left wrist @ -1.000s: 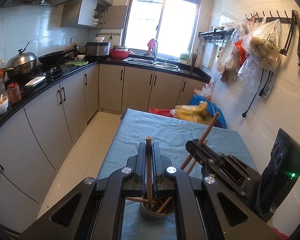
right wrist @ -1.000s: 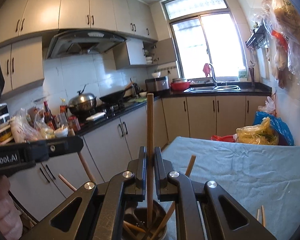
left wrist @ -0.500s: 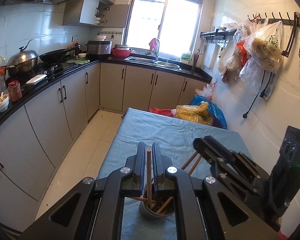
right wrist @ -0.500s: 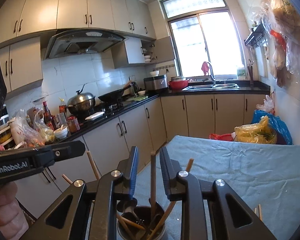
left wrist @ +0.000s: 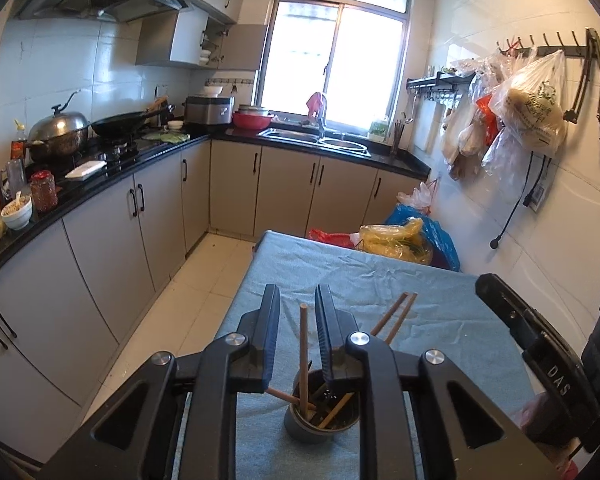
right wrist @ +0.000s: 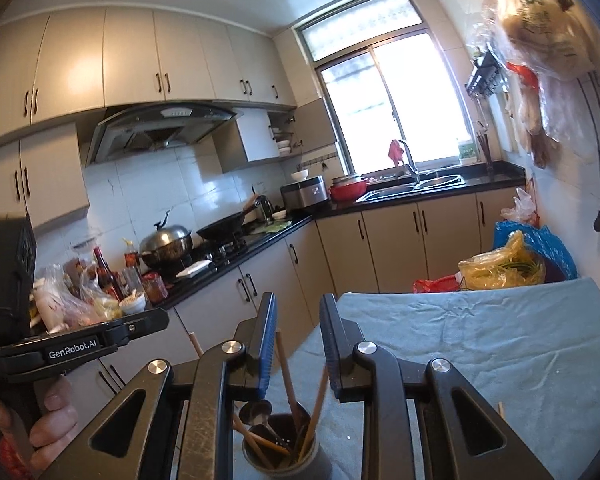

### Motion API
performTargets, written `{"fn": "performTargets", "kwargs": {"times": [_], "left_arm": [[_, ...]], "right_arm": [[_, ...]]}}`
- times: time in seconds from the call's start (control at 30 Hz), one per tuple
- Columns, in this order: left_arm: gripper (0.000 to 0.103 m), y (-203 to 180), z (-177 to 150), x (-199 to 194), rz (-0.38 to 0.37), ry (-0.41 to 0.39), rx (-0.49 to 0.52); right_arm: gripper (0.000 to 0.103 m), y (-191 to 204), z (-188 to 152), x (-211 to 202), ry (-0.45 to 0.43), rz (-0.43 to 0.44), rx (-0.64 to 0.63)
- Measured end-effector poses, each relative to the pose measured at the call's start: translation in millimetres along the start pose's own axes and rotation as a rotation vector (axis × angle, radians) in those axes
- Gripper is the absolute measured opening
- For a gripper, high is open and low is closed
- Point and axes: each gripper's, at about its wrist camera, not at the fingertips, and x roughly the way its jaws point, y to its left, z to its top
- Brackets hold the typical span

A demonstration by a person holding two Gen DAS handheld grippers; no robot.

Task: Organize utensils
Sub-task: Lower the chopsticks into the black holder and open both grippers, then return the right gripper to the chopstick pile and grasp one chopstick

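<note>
A grey utensil cup [left wrist: 300, 426] stands on the cloth-covered table [left wrist: 340, 268] with several wooden chopsticks and dark spoons in it. My left gripper [left wrist: 297, 293] hovers over the cup. Its jaws are opening around an upright chopstick [left wrist: 303, 344] that rests in the cup, with gaps on both sides. My right gripper [right wrist: 298, 300] is open above the same cup [right wrist: 314, 466], with no pad pressing on a leaning chopstick [right wrist: 286, 364] below it. Two chopsticks [left wrist: 394, 316] lie on the cloth beyond the cup.
The right gripper's body [left wrist: 540, 352] fills the right side of the left wrist view. A hand [right wrist: 56, 420] holds the left gripper's body [right wrist: 100, 340] at left. Cabinets [left wrist: 112, 240] and a loaded counter line the left. Plastic bags [left wrist: 404, 236] sit past the table's far end.
Both grippers went from shut on a chopstick to parted jaws. Both chopsticks dropped lower into the cup. The right gripper lifted and drew away to the right.
</note>
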Motion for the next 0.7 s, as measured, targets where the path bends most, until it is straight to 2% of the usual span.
{"fn": "performTargets", "kwargs": {"times": [0.13,0.3,0.43,0.7], "left_arm": [[0.025,-7,-5,-16,0.008,-0.027,0.015],[0.029,-20,-20,-35,0.029,-0.059,0.040],[0.039,-36,-39,-43,0.050,-0.066,0.067],[0.045,-68,-88,-35,0.090,-0.026,0.148]], "right_arm": [[0.027,-12,-3,-17,0.008,-0.005,0.042],[0.028,-23,-17,-35,0.036,-0.018,0.068],[0.032,-30,-31,-47,0.063,-0.032,0.079],[0.039,-52,-58,-77,0.098,-0.094,0.088]]}}
